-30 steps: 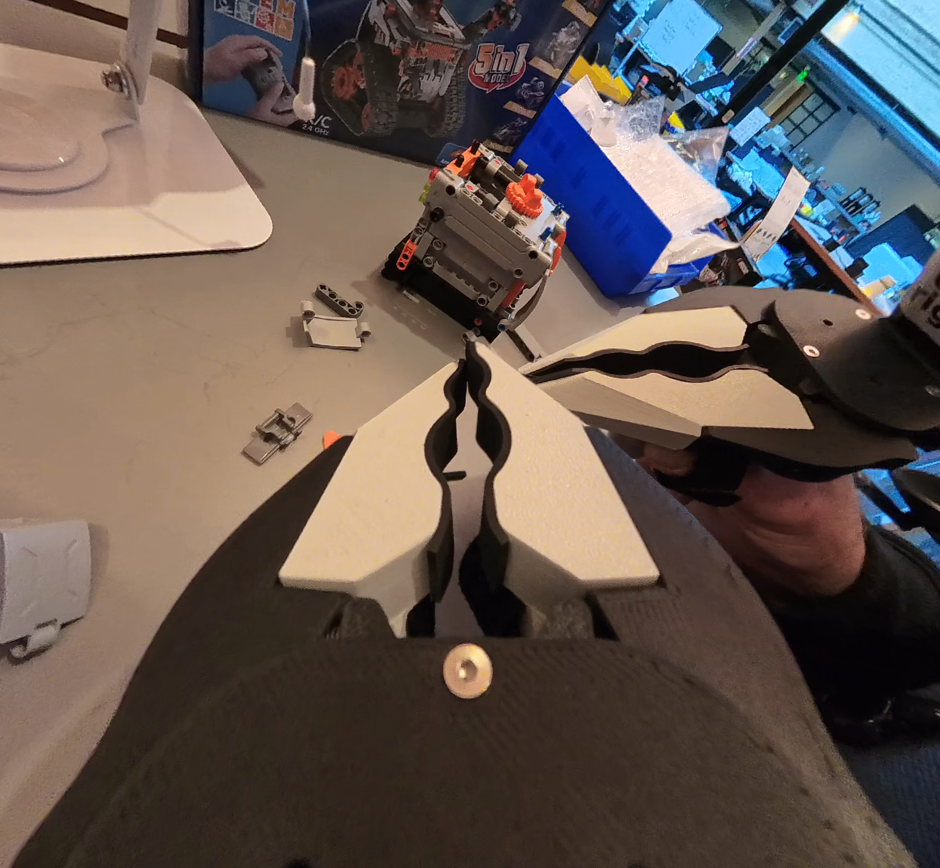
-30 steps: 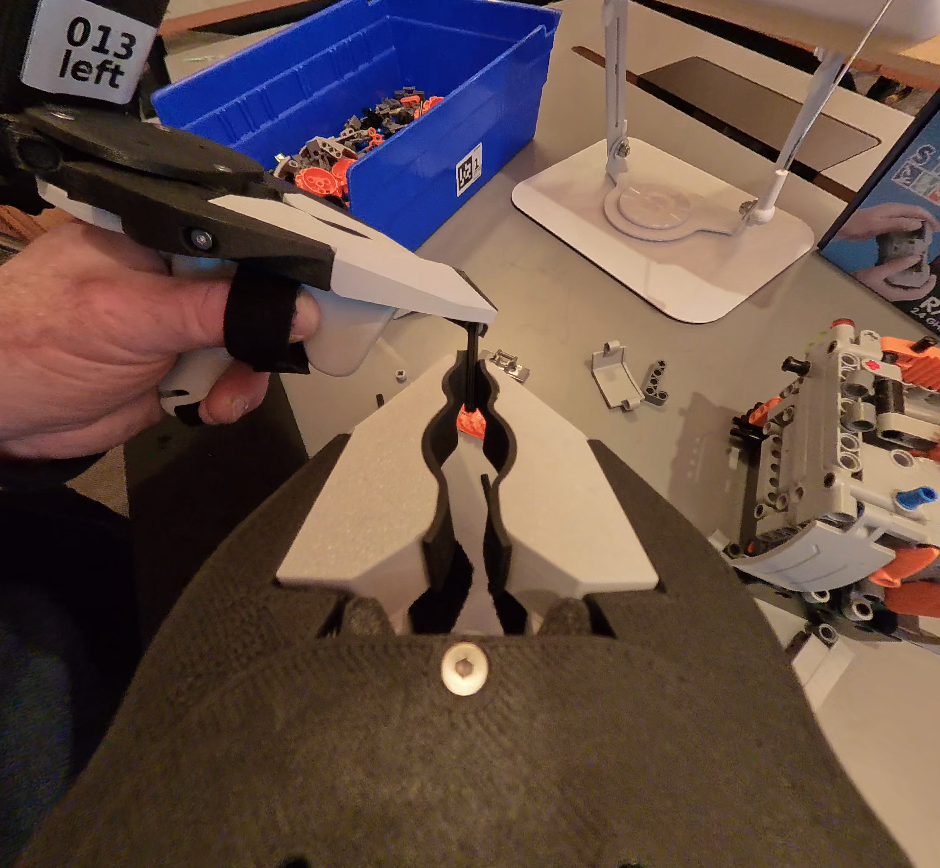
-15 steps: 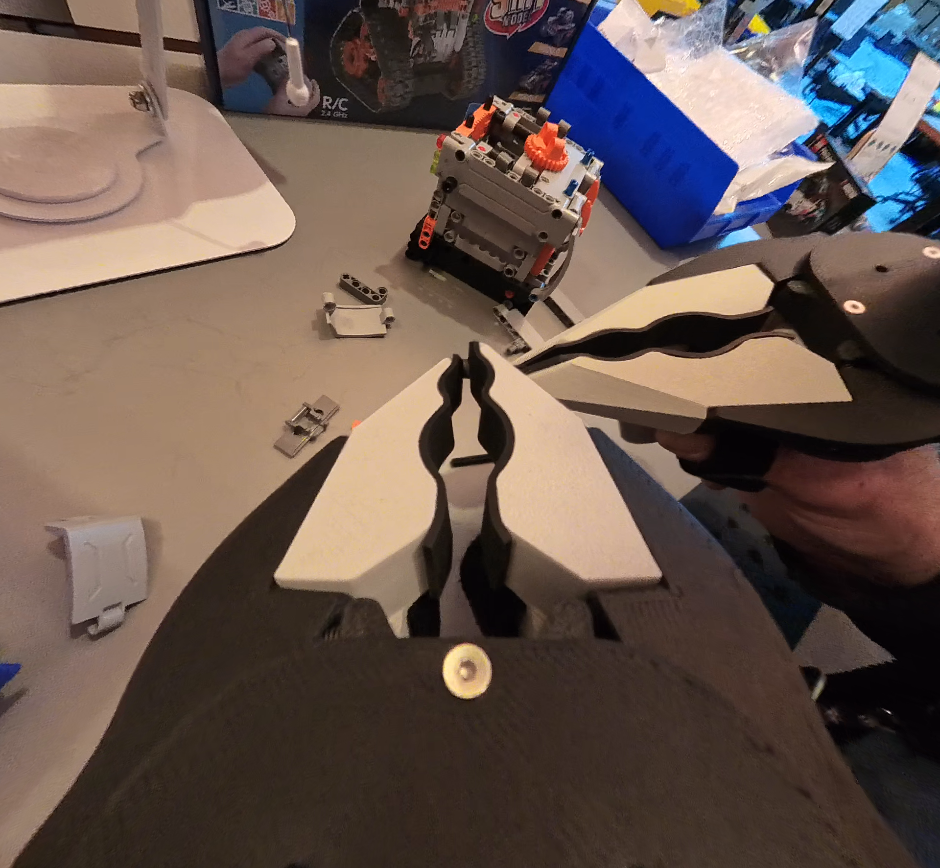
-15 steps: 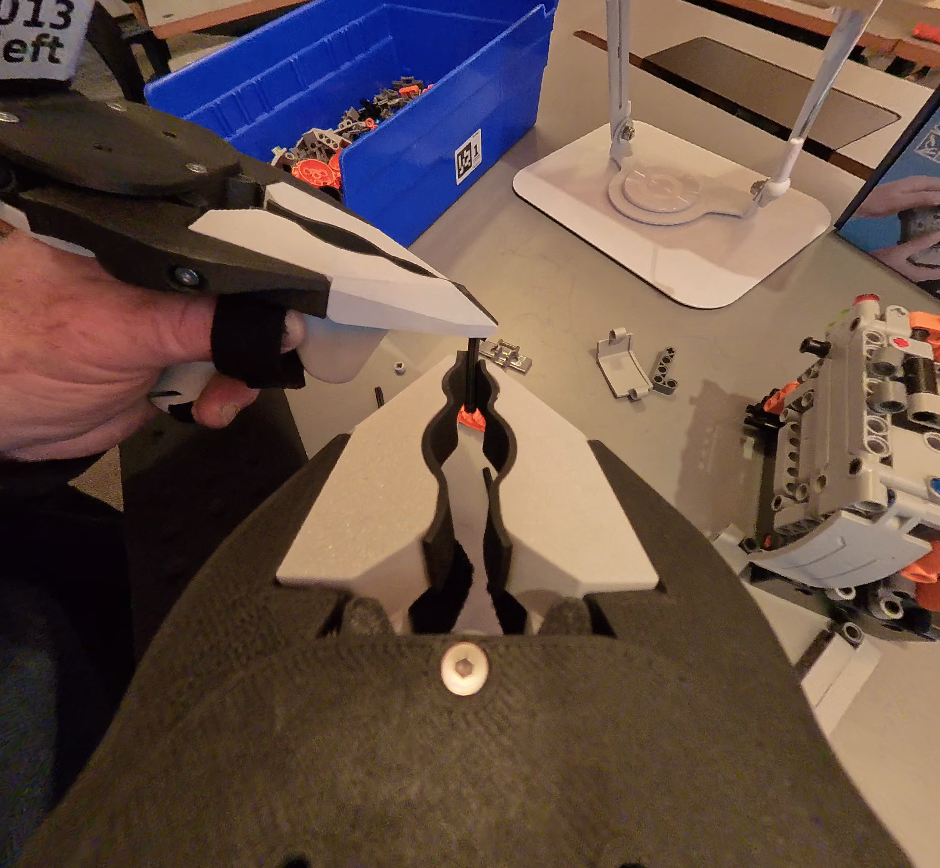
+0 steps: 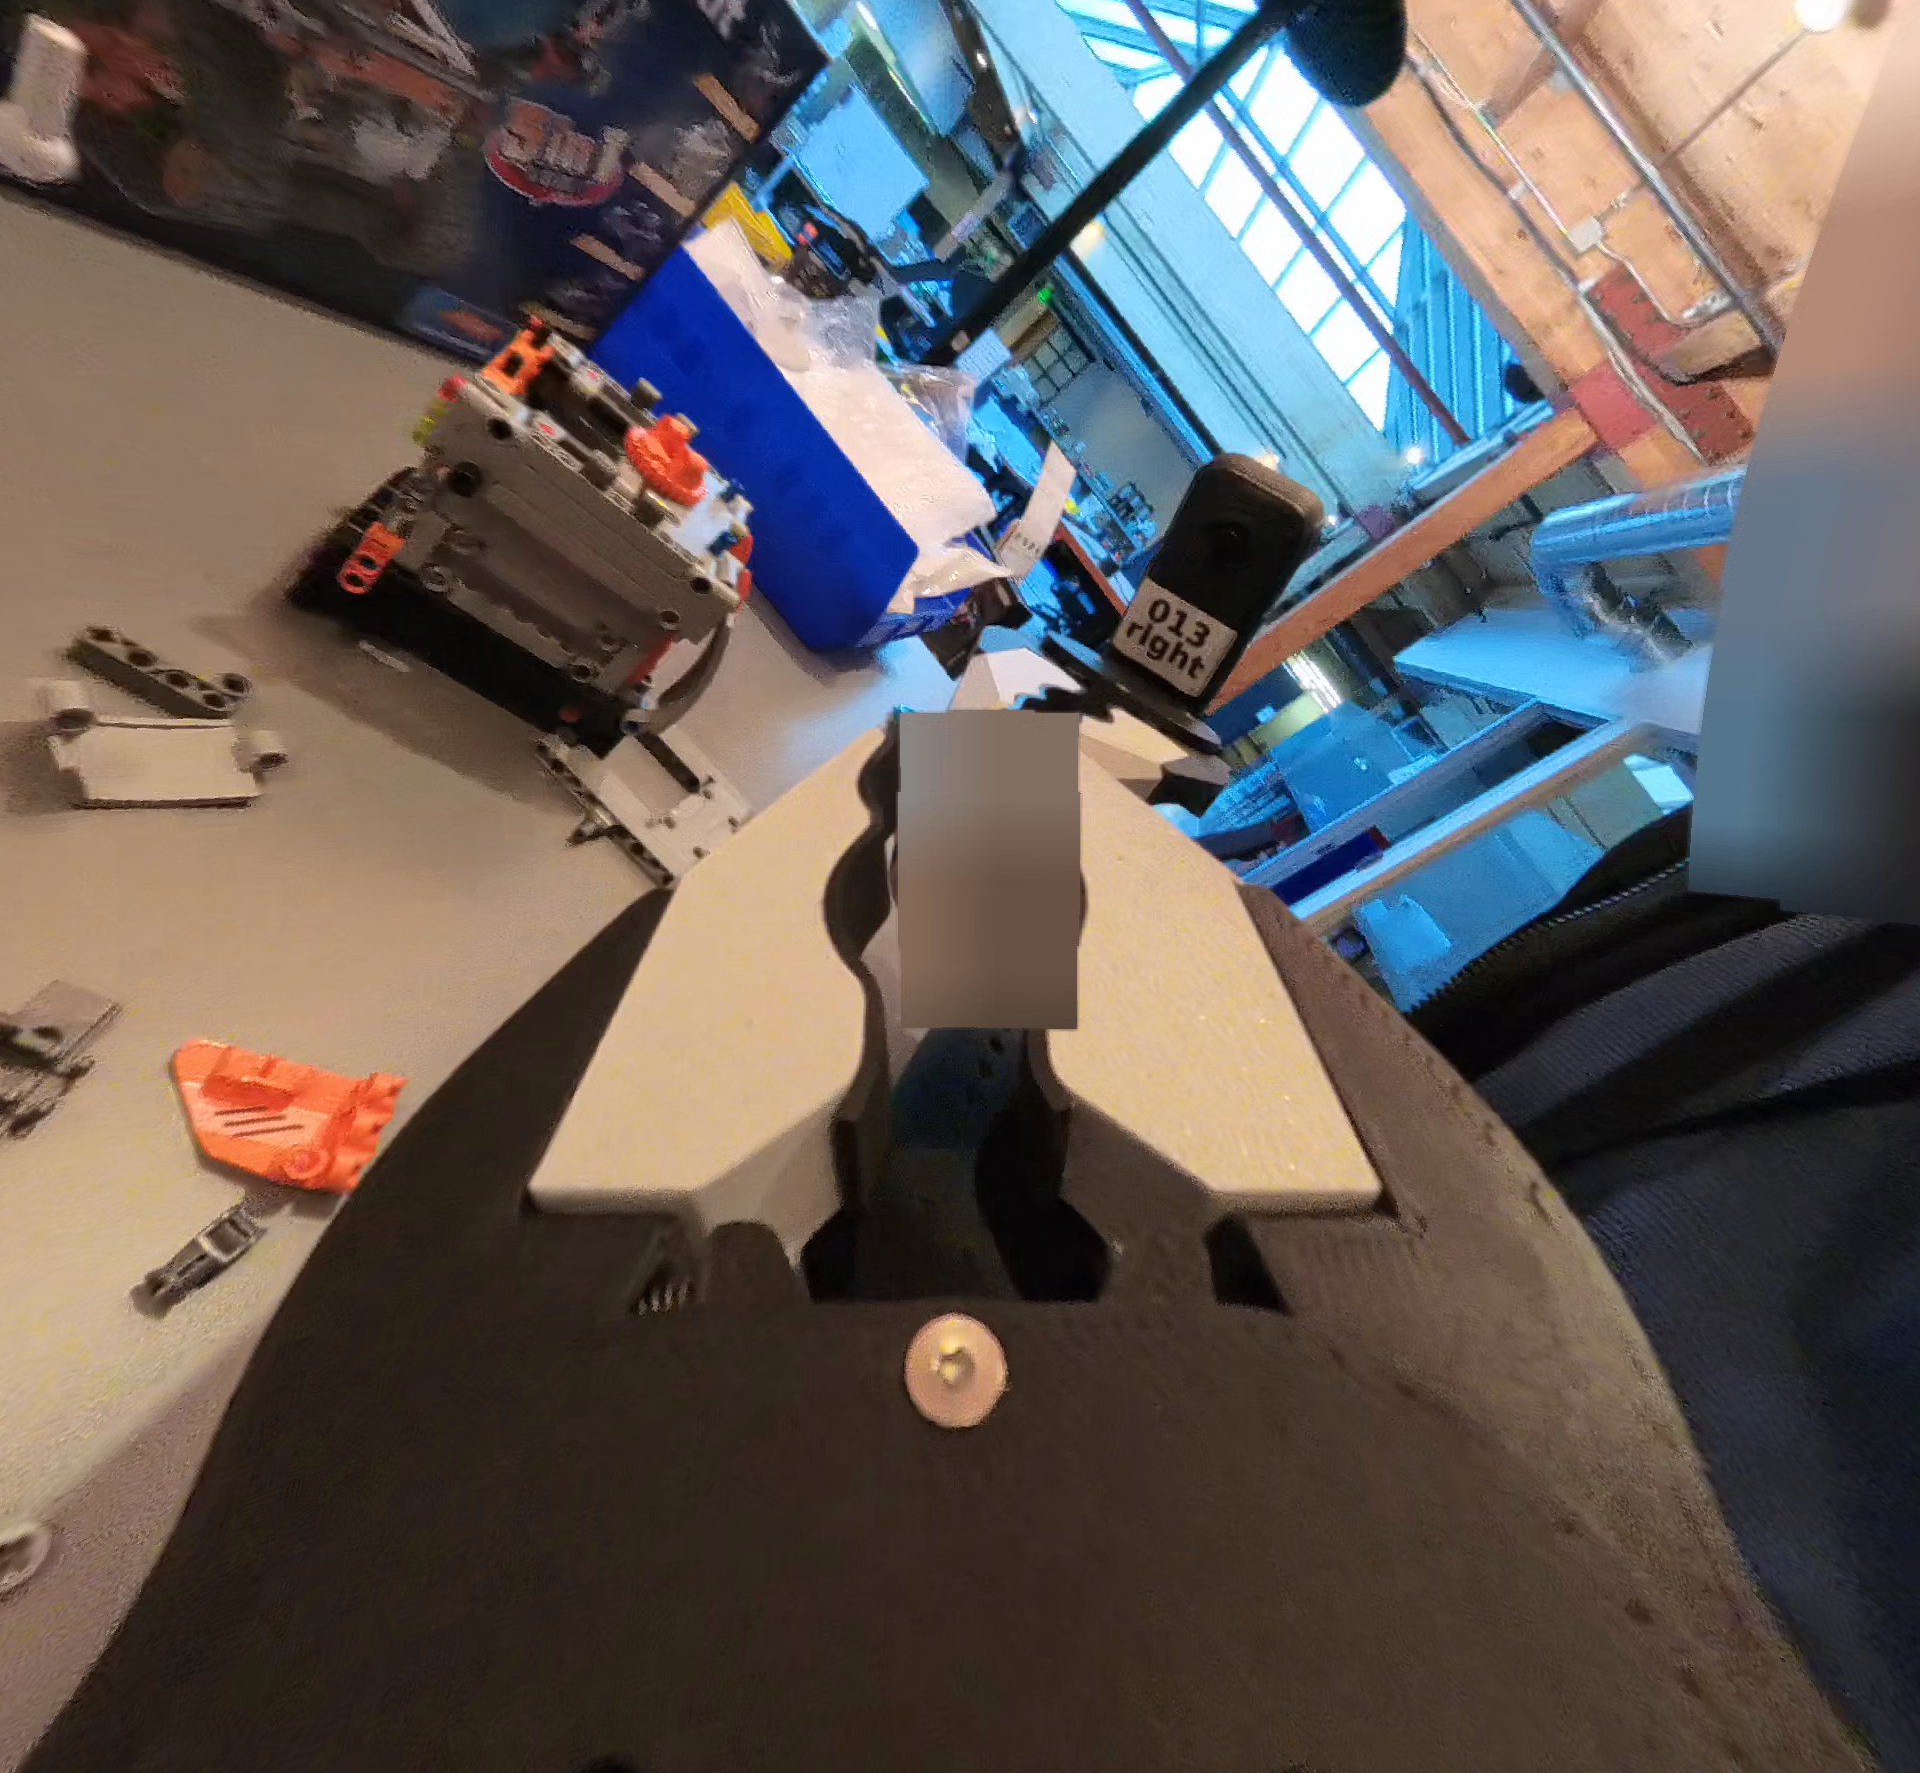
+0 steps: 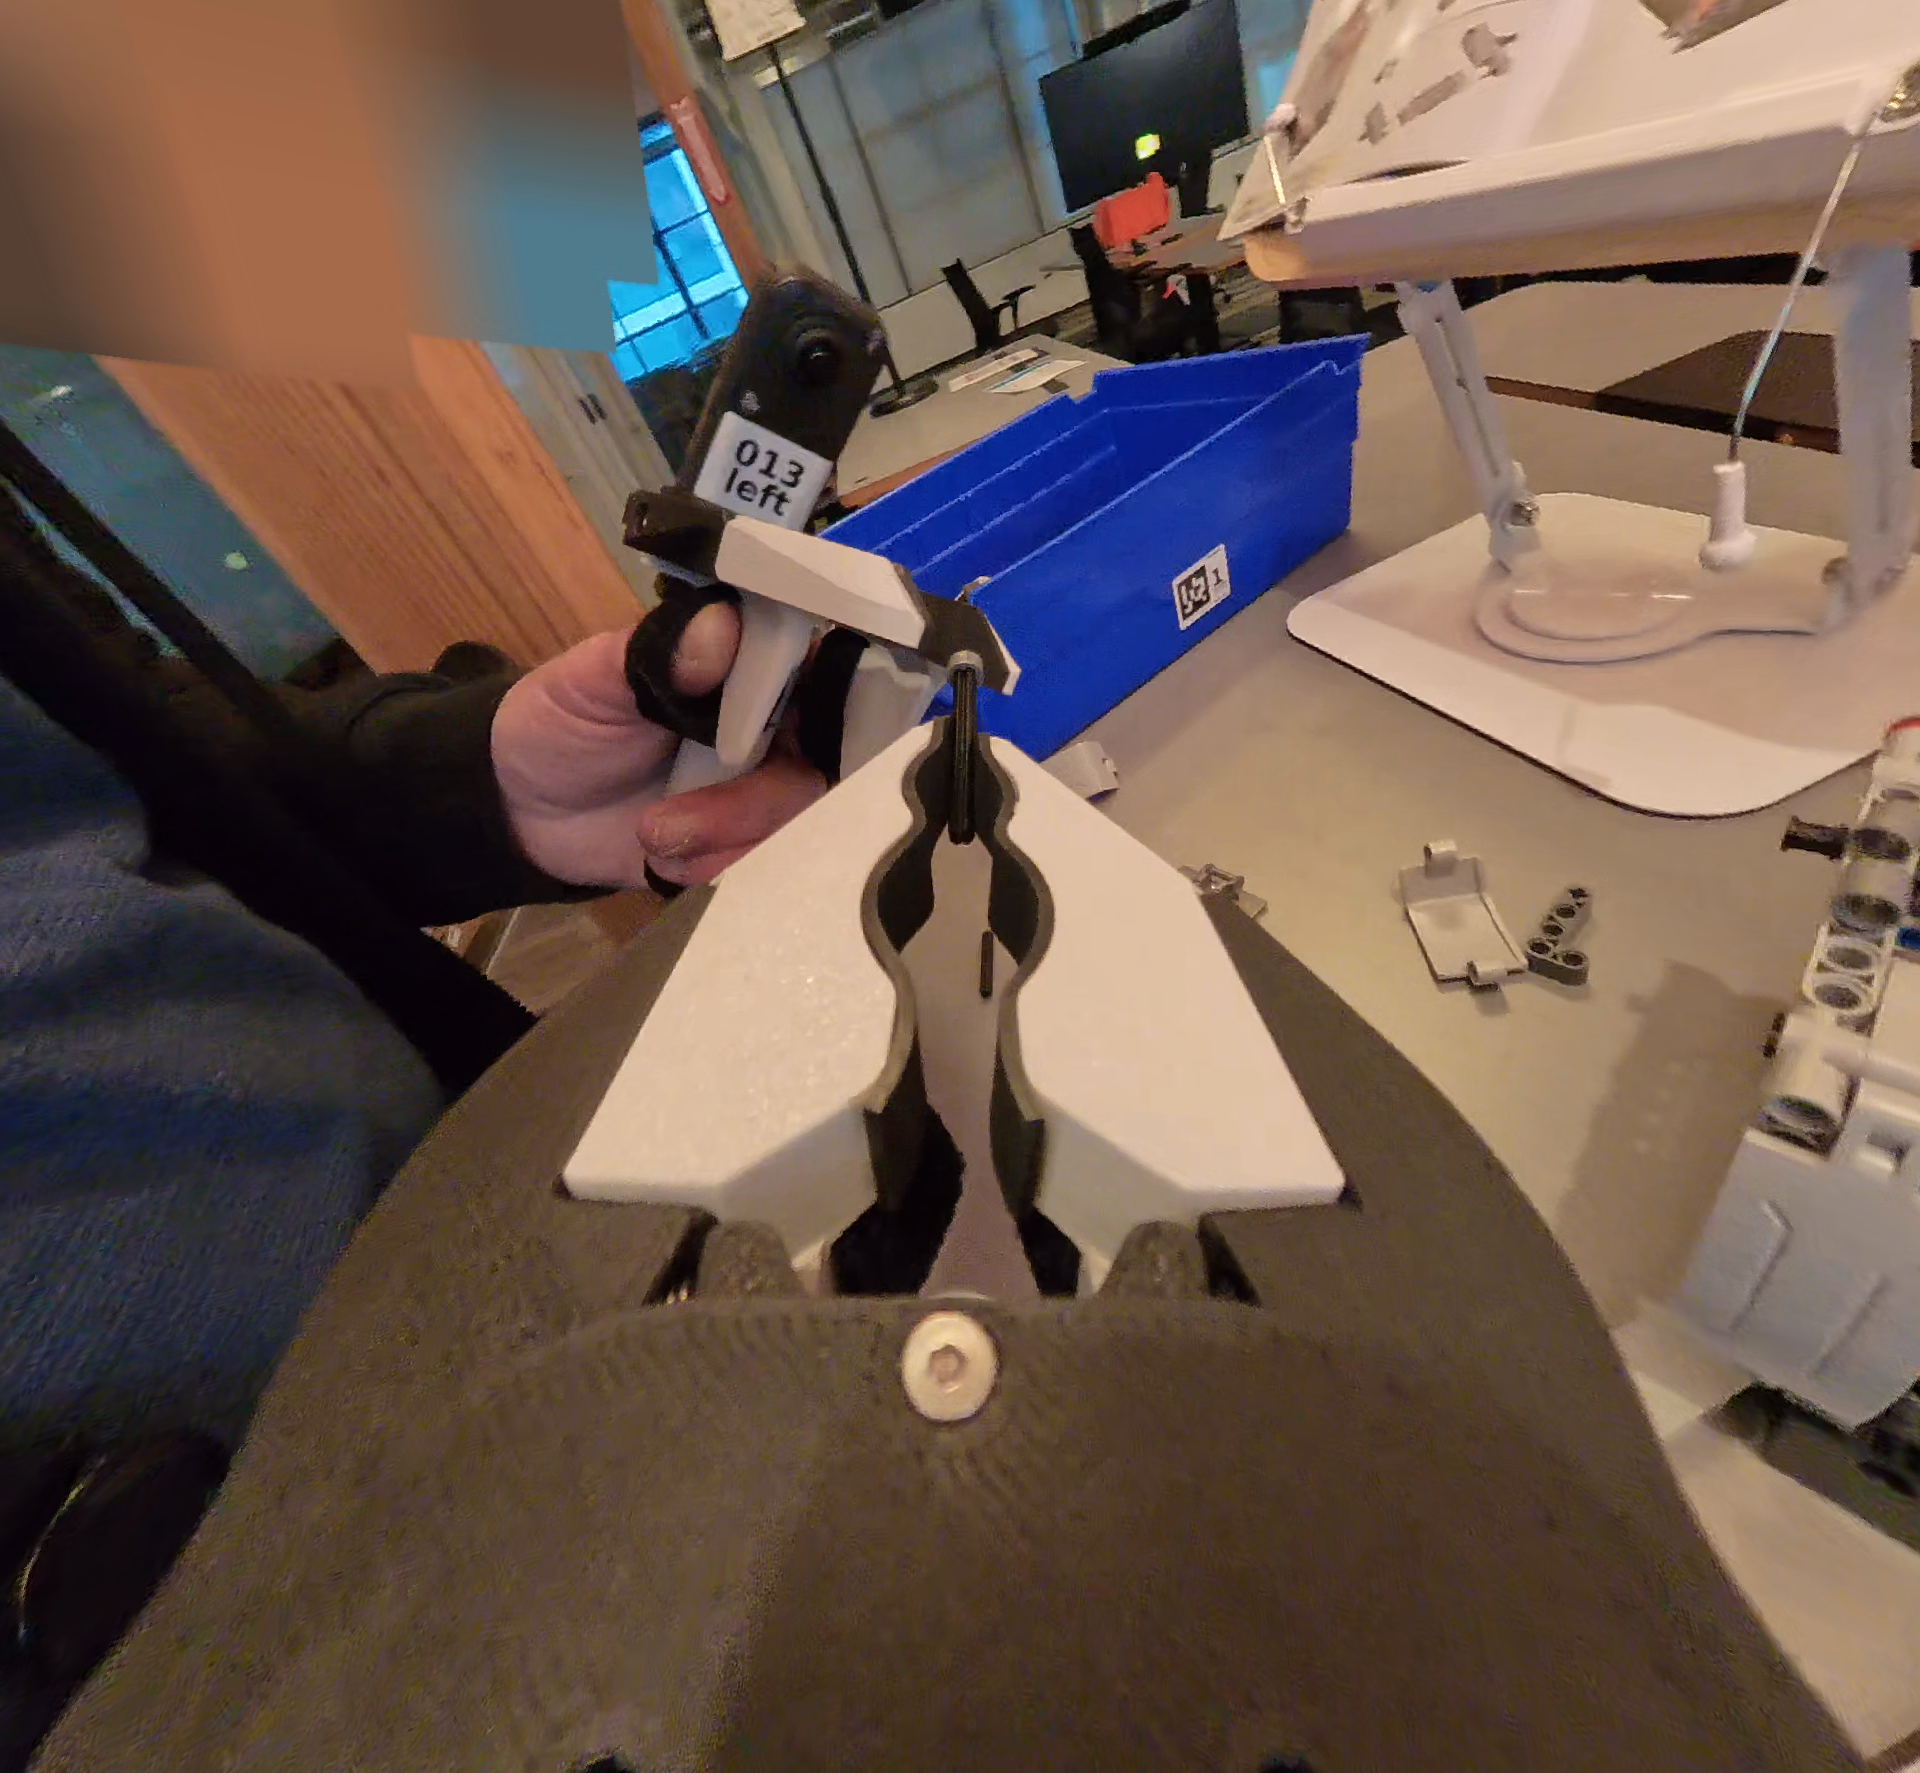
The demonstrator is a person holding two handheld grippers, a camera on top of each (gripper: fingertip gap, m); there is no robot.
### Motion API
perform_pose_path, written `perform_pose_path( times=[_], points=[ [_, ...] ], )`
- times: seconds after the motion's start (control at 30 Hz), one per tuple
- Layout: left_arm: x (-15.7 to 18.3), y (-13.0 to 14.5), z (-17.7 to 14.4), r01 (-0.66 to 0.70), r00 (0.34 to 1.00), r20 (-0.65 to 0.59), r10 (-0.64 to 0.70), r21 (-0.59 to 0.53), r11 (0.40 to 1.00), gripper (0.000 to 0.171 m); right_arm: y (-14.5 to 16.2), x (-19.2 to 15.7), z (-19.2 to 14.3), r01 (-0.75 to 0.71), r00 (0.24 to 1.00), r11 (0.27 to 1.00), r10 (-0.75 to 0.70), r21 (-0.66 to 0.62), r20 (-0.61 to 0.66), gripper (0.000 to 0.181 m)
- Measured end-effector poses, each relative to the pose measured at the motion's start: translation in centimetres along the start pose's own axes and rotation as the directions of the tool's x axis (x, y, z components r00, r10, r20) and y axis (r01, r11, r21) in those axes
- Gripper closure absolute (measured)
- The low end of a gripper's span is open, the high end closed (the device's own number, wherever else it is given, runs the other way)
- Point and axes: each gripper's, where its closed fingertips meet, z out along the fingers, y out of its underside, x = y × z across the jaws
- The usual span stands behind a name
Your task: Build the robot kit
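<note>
My right gripper (image 6: 961, 757) is shut on a thin black axle (image 6: 962, 736) that stands upright between its tips, held above the grey table (image 6: 1299, 850). The left gripper (image 6: 966, 648), in a person's hand (image 6: 592, 757), has its tip at the axle's top end. In the left wrist view the left gripper (image 5: 982, 747) has its fingers a little apart, and a blurred patch hides the gap. The right gripper (image 5: 1003, 684) shows just beyond its tip. A grey and orange brick model (image 5: 582, 518) stands on the table and also shows in the right wrist view (image 6: 1849, 1048).
A blue bin (image 6: 1122, 518) stands behind the grippers, and another blue bin with plastic bags (image 5: 769, 466) sits by the kit box (image 5: 416, 61). A white book stand (image 6: 1558, 684) holds a booklet. An orange panel (image 5: 281, 1110), a grey panel (image 6: 1455, 923) and a dark beam (image 6: 1558, 934) lie loose. My two grippers' fingertips are within a few centimetres of each other.
Both grippers have risen and tilted upward with the axle between them. The left gripper's fingers have spread slightly. The right gripper stays shut on the axle.
</note>
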Motion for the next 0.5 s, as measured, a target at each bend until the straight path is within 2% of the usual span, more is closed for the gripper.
perform_pose_path(
  times=[0.07,0.37,0.5],
  points=[
    [0.5,0.2,0.3,-0.041,0.999,-0.011,0.040,-0.031,0.999,0.166,-0.3,-0.3,-0.3,0.011,1.000,1.000,-0.011,0.003,0.027,0.180],
    [2.9,0.3,0.5,-0.119,0.989,-0.094,0.114,-0.047,0.992,0.167,-1.5,-1.9,-1.2,0.036,0.990,0.999,-0.037,0.014,0.133,0.181],
    [3.4,1.2,1.0,-0.198,0.979,-0.080,0.190,-0.108,0.974,0.167,-1.4,-2.5,-1.0,0.086,0.986,0.996,-0.080,-0.035,0.147,0.181]
  ],
)
